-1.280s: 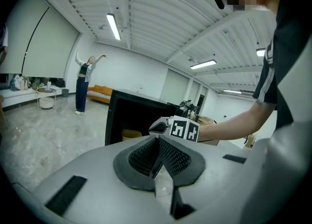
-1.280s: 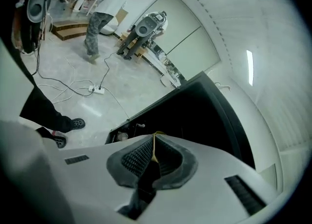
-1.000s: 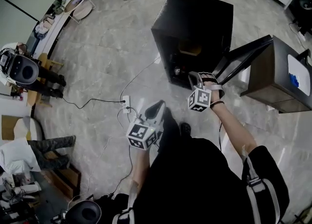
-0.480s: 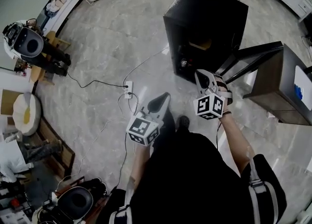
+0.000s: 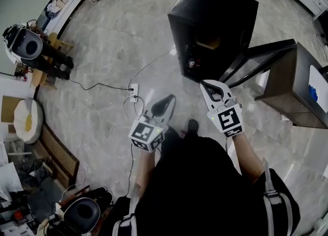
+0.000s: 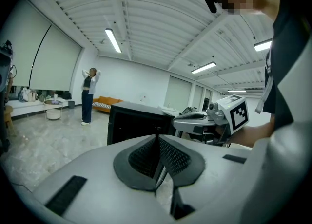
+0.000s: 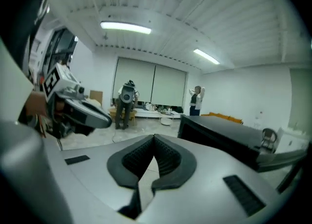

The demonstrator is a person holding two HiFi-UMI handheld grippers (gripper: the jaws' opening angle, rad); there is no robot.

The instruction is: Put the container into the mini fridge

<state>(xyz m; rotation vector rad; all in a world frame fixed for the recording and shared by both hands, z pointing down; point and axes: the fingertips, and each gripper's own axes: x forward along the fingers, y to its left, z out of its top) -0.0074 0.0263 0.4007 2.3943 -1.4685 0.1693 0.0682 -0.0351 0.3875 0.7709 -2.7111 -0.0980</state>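
Marble floor; mini fridge [image 5: 215, 9] at upper centre of frame, door [image 5: 256, 58] swung open toward right, so mouth faces person. Tan shape [image 5: 208, 42] on inner shelf, likely container, apparently placed. Left gripper [image 5: 164, 104] and right gripper [image 5: 211, 87] both pressed together, empty, short of fridge. Door edge near right gripper; power strip [image 5: 134, 92] with cable at left; open floor elsewhere.

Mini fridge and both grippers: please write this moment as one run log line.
mini fridge: door open | left gripper: shut, empty | right gripper: shut, empty | both: outside fridge
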